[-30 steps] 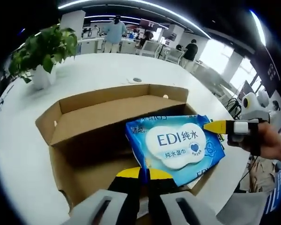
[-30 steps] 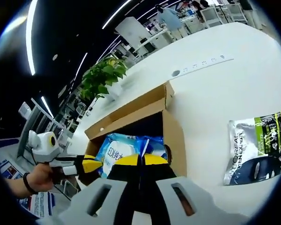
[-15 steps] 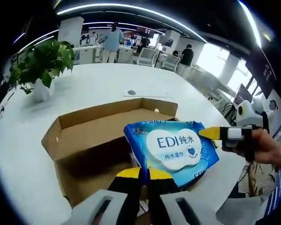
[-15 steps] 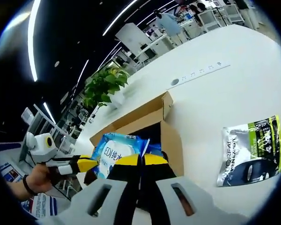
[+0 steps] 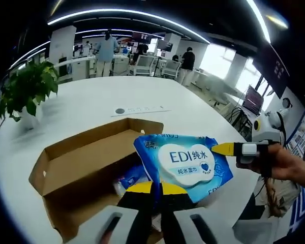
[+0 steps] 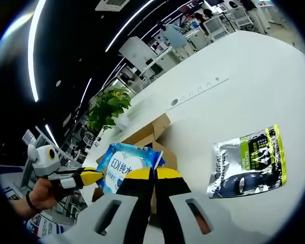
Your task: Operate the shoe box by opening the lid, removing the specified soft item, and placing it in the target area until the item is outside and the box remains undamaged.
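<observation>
1. Wipes pack (image 5: 185, 165) is above the open box (image 5: 86, 168), mid-bench, clear of the cardboard.
2. Left tool (image 5: 156, 189) and right tool (image 6: 153, 174) both pinch its edges, so it stays flat.
3. Silver pouch (image 6: 249, 162) already lies on the bench (image 6: 234, 91), likely the drop spot.

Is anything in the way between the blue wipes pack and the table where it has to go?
Nothing visible: the wet wipes pack, gripped by both grippers, is already above the cardboard box, and bare white table lies beside it.
</observation>
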Action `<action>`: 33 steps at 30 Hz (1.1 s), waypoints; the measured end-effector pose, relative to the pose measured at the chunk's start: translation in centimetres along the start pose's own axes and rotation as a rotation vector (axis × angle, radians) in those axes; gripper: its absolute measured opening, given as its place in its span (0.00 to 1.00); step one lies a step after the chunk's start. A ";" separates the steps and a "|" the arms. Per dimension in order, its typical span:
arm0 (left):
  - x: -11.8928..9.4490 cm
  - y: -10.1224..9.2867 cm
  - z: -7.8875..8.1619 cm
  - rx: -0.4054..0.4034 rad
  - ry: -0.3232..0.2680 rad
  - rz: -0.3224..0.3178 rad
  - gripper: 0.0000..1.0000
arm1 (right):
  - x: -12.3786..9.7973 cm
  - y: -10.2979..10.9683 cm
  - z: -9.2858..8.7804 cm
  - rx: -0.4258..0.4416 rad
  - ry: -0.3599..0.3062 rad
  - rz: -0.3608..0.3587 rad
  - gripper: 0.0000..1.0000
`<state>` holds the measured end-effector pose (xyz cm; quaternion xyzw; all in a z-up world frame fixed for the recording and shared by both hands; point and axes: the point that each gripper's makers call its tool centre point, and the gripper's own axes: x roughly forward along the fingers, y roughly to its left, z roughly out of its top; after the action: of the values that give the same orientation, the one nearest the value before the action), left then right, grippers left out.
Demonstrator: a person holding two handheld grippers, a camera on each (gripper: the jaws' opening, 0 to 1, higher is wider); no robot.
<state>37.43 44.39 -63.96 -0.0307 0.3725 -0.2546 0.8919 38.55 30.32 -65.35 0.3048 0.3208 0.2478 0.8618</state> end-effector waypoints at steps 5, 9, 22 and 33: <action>1.3 -2.2 0.6 0.027 0.009 -0.034 0.02 | -2.1 -1.7 0.4 0.033 -0.037 -0.029 0.00; 2.5 -4.2 1.0 0.050 0.018 -0.075 0.02 | -3.7 -3.3 0.4 0.060 -0.054 -0.053 0.00; 6.2 -9.6 0.9 0.123 0.065 -0.170 0.02 | -8.9 -7.4 0.2 0.135 -0.130 -0.136 0.00; 8.7 -12.5 0.2 0.135 0.102 -0.215 0.02 | -10.7 -10.6 0.8 0.169 -0.146 -0.186 0.00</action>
<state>37.36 29.39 -66.39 0.0027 0.3939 -0.3747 0.8393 34.36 16.00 -67.86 0.3625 0.3038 0.1164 0.8734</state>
